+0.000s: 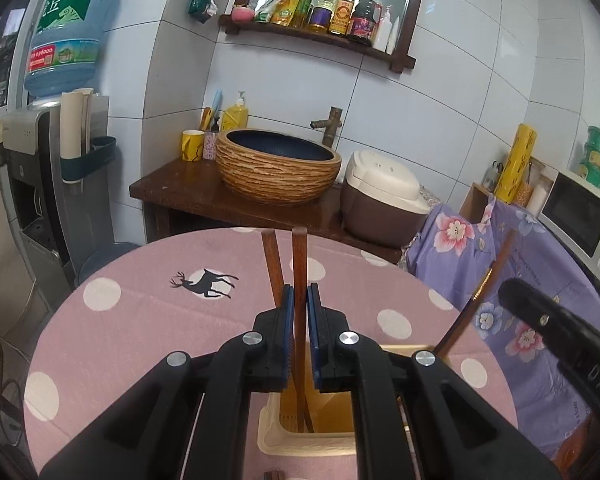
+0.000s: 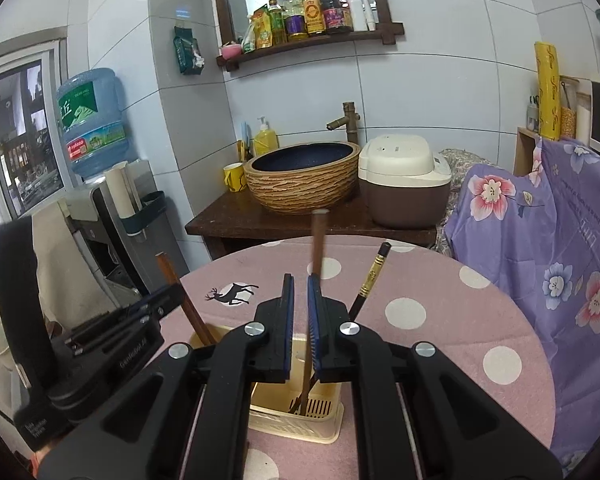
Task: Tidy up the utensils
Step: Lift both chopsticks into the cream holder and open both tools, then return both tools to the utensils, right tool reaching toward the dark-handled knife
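A cream utensil holder [image 1: 300, 440] [image 2: 296, 420] stands on the pink dotted table, right under both grippers. My left gripper [image 1: 299, 300] has its jaws slightly apart around a brown wooden chopstick [image 1: 299, 264] that stands in the holder; a second chopstick [image 1: 271, 264] leans just left of it. My right gripper [image 2: 299, 292] has a narrow gap, with a brown chopstick [image 2: 318, 240] rising along its right pad, tip in the holder. A black chopstick with a gold band [image 2: 370, 280] also stands in the holder. The left gripper shows at the left of the right wrist view [image 2: 156, 304].
The round table [image 1: 120, 320] ends just beyond the holder. Behind it stand a dark wooden counter [image 1: 172, 188] with a woven basin [image 1: 278, 168] and a rice cooker [image 1: 384, 196]. A water dispenser [image 1: 40, 184] stands at left, a floral cloth [image 2: 540, 240] at right.
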`<move>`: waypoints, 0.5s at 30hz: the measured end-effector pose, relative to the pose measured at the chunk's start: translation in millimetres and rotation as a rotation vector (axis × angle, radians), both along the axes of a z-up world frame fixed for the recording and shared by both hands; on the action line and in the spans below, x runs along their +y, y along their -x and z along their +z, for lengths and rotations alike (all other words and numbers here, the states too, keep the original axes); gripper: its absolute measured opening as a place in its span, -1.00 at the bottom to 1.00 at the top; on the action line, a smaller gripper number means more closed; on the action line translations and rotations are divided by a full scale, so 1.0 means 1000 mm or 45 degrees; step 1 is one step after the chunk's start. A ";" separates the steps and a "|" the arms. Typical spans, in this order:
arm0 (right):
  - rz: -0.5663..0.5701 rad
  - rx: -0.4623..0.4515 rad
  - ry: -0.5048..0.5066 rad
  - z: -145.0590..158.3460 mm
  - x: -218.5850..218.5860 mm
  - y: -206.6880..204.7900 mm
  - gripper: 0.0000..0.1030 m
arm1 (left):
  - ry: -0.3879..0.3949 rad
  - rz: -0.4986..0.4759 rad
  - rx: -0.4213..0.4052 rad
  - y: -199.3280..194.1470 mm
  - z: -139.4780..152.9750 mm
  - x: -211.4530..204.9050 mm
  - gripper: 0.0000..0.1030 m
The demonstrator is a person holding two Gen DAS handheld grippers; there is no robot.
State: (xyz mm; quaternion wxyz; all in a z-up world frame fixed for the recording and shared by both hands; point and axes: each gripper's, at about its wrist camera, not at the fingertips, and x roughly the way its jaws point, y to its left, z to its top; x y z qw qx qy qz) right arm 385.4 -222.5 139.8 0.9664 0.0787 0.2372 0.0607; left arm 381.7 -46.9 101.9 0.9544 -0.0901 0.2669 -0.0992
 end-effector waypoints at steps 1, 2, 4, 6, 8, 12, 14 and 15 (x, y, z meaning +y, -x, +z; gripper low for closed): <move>-0.009 -0.006 0.004 0.000 -0.001 0.001 -0.80 | -0.001 -0.009 0.006 0.000 -0.002 0.000 -0.80; -0.017 -0.015 0.009 0.000 -0.002 0.003 -0.69 | 0.002 -0.026 0.019 0.001 -0.003 0.000 -0.65; -0.031 -0.033 0.005 0.000 -0.005 0.012 -0.40 | 0.015 -0.038 0.027 0.006 -0.006 0.003 0.11; -0.060 -0.051 0.017 -0.002 -0.007 0.026 -0.34 | 0.028 -0.008 -0.006 0.020 -0.008 0.010 0.25; -0.078 -0.045 0.060 -0.008 -0.006 0.041 -0.34 | -0.014 0.018 0.001 0.036 -0.013 0.016 0.32; -0.083 0.045 0.140 -0.042 0.000 0.072 -0.34 | -0.173 0.069 0.069 0.072 -0.039 0.022 0.60; -0.075 0.129 0.152 -0.070 0.003 0.087 -0.34 | -0.253 0.103 0.160 0.087 -0.062 0.027 0.61; -0.071 0.170 0.153 -0.085 0.005 0.093 -0.34 | -0.256 0.103 0.200 0.092 -0.071 0.031 0.61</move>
